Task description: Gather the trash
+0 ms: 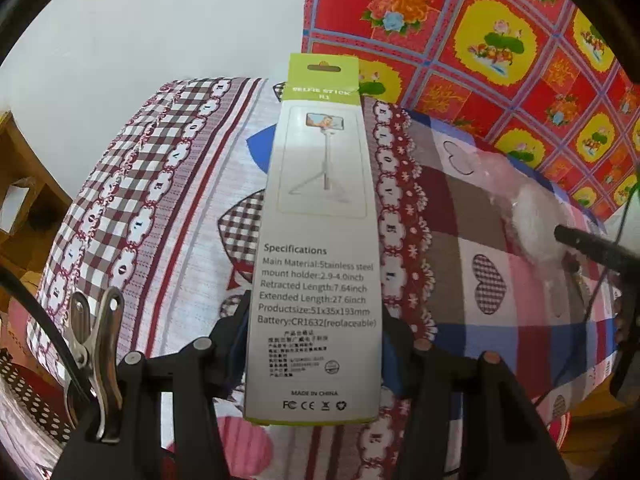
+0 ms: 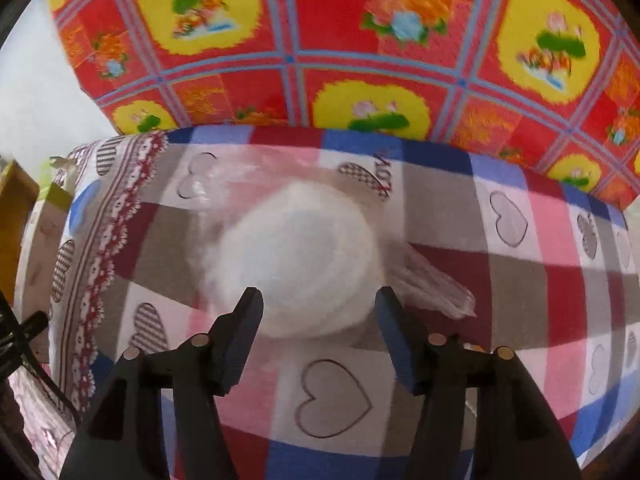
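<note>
In the left wrist view a tall selfie-stick box (image 1: 320, 200), grey-white with green ends, stands upright between the fingers of my left gripper (image 1: 314, 344), which is shut on its lower part. Over at the right lies a white round lid or bowl in a clear plastic bag (image 1: 532, 216) on the bedsheet, with a black finger of the right gripper (image 1: 592, 248) just above it. The right wrist view is blurred. There my right gripper (image 2: 320, 312) stands open right over the near edge of the white round thing (image 2: 296, 256), its pads not pressing on it.
A patchwork bedsheet with hearts (image 2: 520, 280) covers the bed. A red and yellow floral quilt (image 2: 360, 40) is piled at the back. Wooden furniture (image 1: 24, 184) stands at the left, and a metal clip (image 1: 96, 344) hangs on the left gripper.
</note>
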Demonstrator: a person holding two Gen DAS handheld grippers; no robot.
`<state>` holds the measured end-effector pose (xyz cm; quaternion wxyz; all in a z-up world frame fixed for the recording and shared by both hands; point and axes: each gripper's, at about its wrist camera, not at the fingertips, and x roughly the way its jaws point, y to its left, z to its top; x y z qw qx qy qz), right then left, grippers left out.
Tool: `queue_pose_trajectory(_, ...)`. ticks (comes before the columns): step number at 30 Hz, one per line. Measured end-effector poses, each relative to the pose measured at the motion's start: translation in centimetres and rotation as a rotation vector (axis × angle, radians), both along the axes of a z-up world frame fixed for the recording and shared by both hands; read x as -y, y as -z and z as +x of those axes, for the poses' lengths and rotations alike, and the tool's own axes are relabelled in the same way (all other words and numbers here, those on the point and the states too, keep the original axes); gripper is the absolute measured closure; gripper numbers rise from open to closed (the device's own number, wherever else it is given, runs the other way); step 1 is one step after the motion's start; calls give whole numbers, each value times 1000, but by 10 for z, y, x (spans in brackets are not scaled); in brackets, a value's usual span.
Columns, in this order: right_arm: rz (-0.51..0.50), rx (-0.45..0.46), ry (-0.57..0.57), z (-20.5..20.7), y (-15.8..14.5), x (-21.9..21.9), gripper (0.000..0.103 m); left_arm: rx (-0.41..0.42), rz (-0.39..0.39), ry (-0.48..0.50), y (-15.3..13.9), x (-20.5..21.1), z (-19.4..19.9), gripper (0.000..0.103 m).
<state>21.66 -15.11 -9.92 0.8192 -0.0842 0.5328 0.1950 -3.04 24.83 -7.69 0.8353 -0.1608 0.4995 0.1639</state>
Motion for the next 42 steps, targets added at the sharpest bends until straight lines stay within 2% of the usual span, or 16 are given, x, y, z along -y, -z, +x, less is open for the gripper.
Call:
queue_pose_trajectory(3,-4,-21,-20,6,11,7,43,-8,3,-14,-3,9,3,47)
queue_pose_trajectory(8,49,-107,-66,11,27,12,43,-8,1,-27,-5,30,3,47)
queue_pose_trajectory(14,41,-110,-121,13,25,17,46,2,1,-38,-3,60,5,47)
queue_pose_trajectory(17,15,-87,-170,11,25,18,63,13,0,-48,-6,69,10,47)
queue_pose_trajectory(19,6,-78,-199,9,24,19,83,16,4,-54,-8,75,15,47)
queue_pose_trajectory(22,25,-72,-232,7,23,27,96,18,2,-58,-10,83,21,47)
queue_pose_trajectory(24,47,-57,-249,6,18,34,99,17,-1,-57,-10,88,25,47)
queue_pose_trajectory(35,250,1,-322,-1,-34,69,100,39,6,-66,-16,119,34,47)
queue_pose_trajectory(42,328,62,-337,-5,-67,81,100,45,-11,-82,-23,123,27,47)
